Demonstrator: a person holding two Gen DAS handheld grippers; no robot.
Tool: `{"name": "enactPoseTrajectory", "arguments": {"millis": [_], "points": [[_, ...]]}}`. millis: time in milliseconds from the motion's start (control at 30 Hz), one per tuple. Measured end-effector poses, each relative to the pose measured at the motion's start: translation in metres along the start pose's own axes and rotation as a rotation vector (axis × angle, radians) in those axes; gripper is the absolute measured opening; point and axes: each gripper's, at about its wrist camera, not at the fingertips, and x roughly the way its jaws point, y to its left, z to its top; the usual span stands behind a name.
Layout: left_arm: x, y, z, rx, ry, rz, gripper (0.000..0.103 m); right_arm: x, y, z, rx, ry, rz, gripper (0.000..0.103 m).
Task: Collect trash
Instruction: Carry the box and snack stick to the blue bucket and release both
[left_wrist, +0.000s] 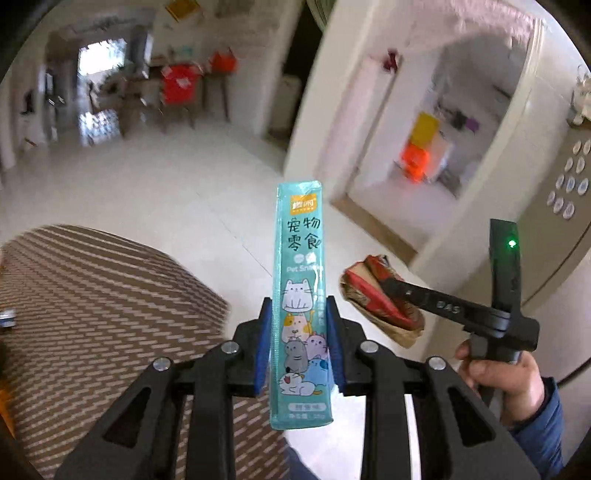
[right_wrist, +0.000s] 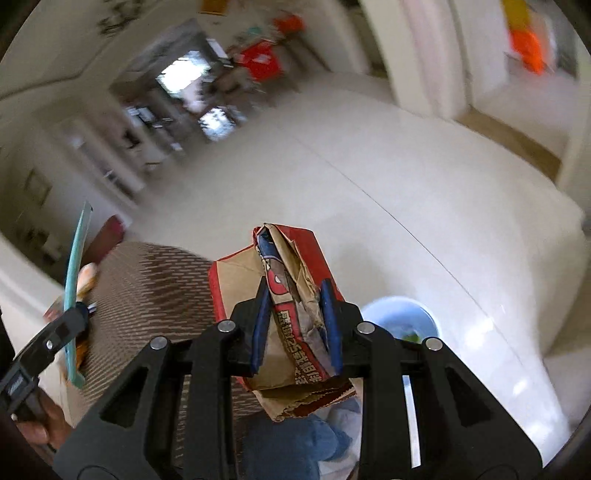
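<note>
My left gripper clamps an upright teal pet-snack packet; to its right, my right gripper grips a crumpled red-and-brown paper bag.

Black jaws, blue pads, blue sleeve

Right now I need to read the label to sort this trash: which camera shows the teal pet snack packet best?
The left wrist view: the teal pet snack packet faces the lens, upright in the left gripper, print and cartoon cats legible. The right wrist view shows it only edge-on at the far left, a thin teal strip.
</note>
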Motion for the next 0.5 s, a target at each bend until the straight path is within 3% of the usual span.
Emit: {"name": "enactPoseTrajectory", "arguments": {"millis": [267, 300, 333, 367, 400, 433, 500], "points": [[0.128, -0.032, -0.003, -0.012, 0.242, -0.043, 0.027, 0.052, -0.065, 0.002, 0.176, 0.088, -0.031, 0.029], [0.133, -0.029, -0.007, -0.008, 0.26, -0.044, 0.027, 0.054, -0.071, 0.003, 0.196, 0.086, -0.028, 0.035], [0.145, -0.031, -0.008, -0.001, 0.286, -0.046, 0.03, 0.056, -0.076, 0.002, 0.225, 0.08, -0.02, 0.061], [0.146, -0.027, -0.011, -0.002, 0.305, -0.049, 0.054, 0.056, -0.08, 0.0, 0.246, 0.071, -0.021, 0.072], [0.152, -0.026, -0.011, -0.012, 0.316, -0.037, 0.087, 0.055, -0.085, -0.001, 0.267, 0.063, -0.025, 0.08], [0.158, -0.028, -0.011, -0.018, 0.307, -0.005, 0.093, 0.055, -0.087, -0.002, 0.277, 0.063, -0.025, 0.082], [0.162, -0.029, -0.01, -0.005, 0.288, 0.02, 0.094, 0.052, -0.089, -0.003, 0.285, 0.059, -0.039, 0.091]]}}
